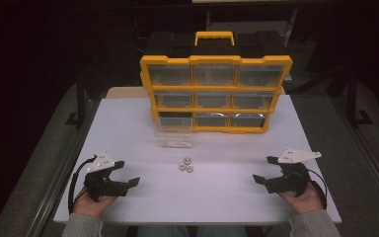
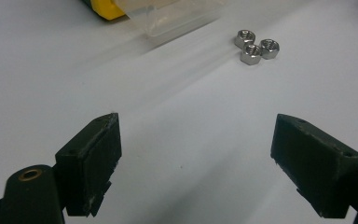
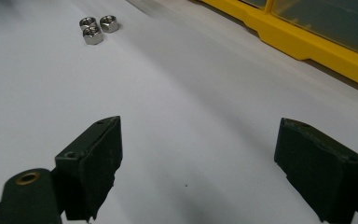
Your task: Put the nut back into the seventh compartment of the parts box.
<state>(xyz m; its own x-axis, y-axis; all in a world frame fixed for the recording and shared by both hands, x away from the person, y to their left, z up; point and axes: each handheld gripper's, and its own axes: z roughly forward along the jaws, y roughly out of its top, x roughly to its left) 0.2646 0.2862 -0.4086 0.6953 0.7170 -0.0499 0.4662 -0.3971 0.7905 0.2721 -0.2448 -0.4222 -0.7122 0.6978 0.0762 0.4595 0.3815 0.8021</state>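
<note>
Three steel hex nuts (image 1: 186, 165) lie clustered in the middle of the white table (image 1: 227, 197); they appear as nuts (image 2: 253, 46) in the left gripper view and nuts (image 3: 96, 28) in the right gripper view. A clear plastic drawer (image 1: 174, 137) sits pulled out in front of the yellow organiser (image 1: 216, 94), whose bottom-left slot is dark. My left gripper (image 1: 126, 172) rests at the near left, open and empty, jaws wide (image 2: 196, 154). My right gripper (image 1: 265, 169) rests at the near right, open and empty (image 3: 198, 158). Both point inward toward the nuts, well apart from them.
The organiser stands upright at the table's far edge with a handle on top (image 1: 214, 37) and rows of clear drawers. Dark floor and metal frame rails (image 1: 79, 98) surround the table. Bare tabletop lies between both grippers and the nuts.
</note>
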